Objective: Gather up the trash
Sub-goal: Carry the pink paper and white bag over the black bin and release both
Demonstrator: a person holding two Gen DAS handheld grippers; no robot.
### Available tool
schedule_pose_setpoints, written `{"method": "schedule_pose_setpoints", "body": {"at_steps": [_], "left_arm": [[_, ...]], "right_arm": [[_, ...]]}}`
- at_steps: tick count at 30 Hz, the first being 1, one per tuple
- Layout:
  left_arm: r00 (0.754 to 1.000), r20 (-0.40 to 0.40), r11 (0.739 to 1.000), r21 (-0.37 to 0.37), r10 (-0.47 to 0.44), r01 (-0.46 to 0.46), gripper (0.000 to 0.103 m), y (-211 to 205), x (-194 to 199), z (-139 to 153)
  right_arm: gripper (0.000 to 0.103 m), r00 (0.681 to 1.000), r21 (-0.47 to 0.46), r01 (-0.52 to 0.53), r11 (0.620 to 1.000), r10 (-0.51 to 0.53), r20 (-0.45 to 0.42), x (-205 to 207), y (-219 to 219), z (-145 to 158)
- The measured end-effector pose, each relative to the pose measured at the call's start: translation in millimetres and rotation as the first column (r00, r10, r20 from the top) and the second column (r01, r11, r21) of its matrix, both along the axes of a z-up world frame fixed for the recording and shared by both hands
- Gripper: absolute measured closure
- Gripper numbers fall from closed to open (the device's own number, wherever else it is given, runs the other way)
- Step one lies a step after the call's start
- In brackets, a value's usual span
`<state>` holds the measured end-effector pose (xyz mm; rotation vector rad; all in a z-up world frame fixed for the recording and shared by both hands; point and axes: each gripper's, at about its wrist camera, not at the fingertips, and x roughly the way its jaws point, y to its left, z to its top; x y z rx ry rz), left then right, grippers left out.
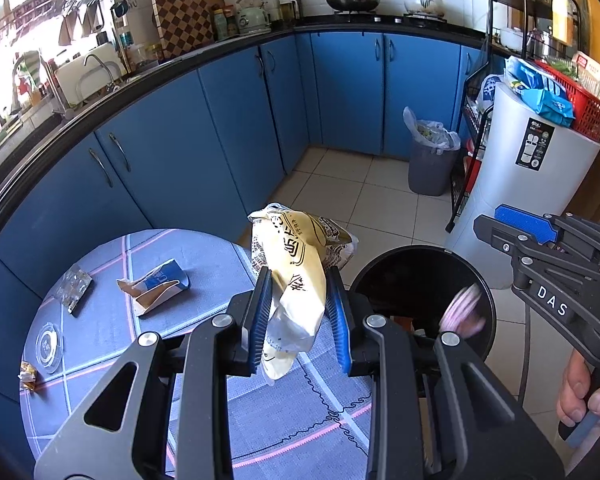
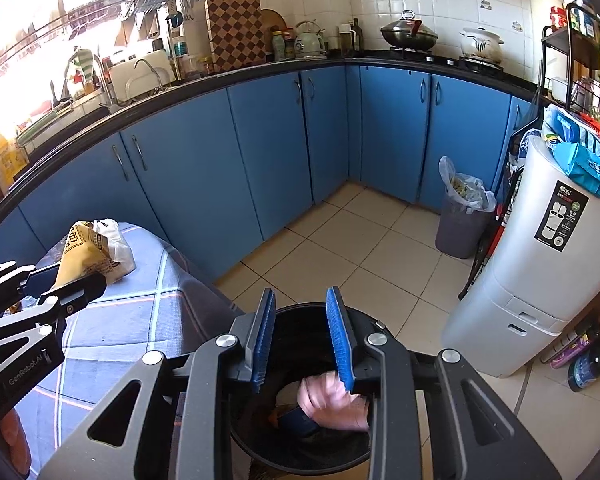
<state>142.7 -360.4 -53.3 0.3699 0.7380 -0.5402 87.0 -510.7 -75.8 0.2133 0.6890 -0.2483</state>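
My left gripper (image 1: 299,276) is shut on a crumpled yellow and white snack bag (image 1: 296,256), held above the edge of the cloth-covered table (image 1: 180,248); the bag (image 2: 88,252) also shows in the right wrist view. My right gripper (image 2: 301,294) is open over the black bin (image 2: 300,332), with nothing between its pads. A blurred pink wrapper (image 2: 332,400) is inside the bin mouth below it. On the table lie a torn blue and white carton (image 1: 156,286), a clear wrapper (image 1: 74,288), a clear lid (image 1: 48,346) and a small yellow wrapper (image 1: 28,374).
The black bin (image 1: 488,304) stands on the tiled floor at the table's right edge. A white appliance (image 1: 532,184) with a red basket on top is to the right. A grey lined bin (image 1: 432,160) sits by the blue cabinets (image 1: 228,128).
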Motion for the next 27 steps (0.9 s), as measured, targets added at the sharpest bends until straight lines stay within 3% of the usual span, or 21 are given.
{"method": "schedule_pose_setpoints", "body": {"at_steps": [2, 4, 6, 9, 16, 21, 22, 24, 26, 27], "left_arm": [[1.0, -0.002, 1.0, -0.001, 0.0, 0.0, 0.074, -1, 1, 0], [1.0, -0.002, 1.0, -0.002, -0.001, 0.001, 0.074, -1, 1, 0], [1.0, 0.0, 1.0, -0.004, -0.004, 0.004, 0.074, -2, 1, 0], [1.0, 0.004, 1.0, -0.003, -0.017, 0.017, 0.074, -6, -1, 1], [0.998, 0.01, 0.998, -0.012, -0.058, 0.058, 0.074, -25, -8, 5], [0.995, 0.012, 0.995, -0.001, -0.095, 0.095, 0.071, -45, -11, 6], [0.995, 0.014, 0.995, 0.005, -0.098, 0.098, 0.067, -50, -11, 6], [0.995, 0.026, 0.996, 0.002, -0.092, 0.092, 0.029, -55, -10, 7], [0.996, 0.052, 0.997, -0.023, -0.074, 0.076, 0.014, -53, -8, 11], [0.996, 0.059, 0.997, -0.034, -0.071, 0.073, 0.014, -51, -8, 12]], "right_arm": [[0.073, 1.0, -0.004, 0.003, 1.0, -0.003, -0.004, 1, 0, 0], [0.061, 1.0, -0.004, 0.005, 1.0, -0.005, -0.003, 1, -1, 1], [0.025, 1.0, -0.022, 0.026, 0.999, -0.026, 0.014, -2, -1, 3], [0.023, 0.997, -0.06, 0.06, 0.996, -0.056, 0.061, -9, -1, 9], [0.023, 0.989, -0.112, 0.146, 0.983, -0.141, 0.053, -13, -13, 9], [0.023, 0.982, -0.095, 0.186, 0.978, -0.182, 0.049, -20, -28, 7], [0.023, 0.981, -0.095, 0.193, 0.977, -0.189, 0.048, -21, -30, 7], [0.023, 0.98, -0.097, 0.198, 0.975, -0.194, 0.045, -22, -32, 6], [0.023, 0.979, -0.103, 0.201, 0.974, -0.198, 0.041, -23, -34, 6], [0.023, 0.979, -0.105, 0.202, 0.974, -0.199, 0.039, -23, -34, 5]]}}
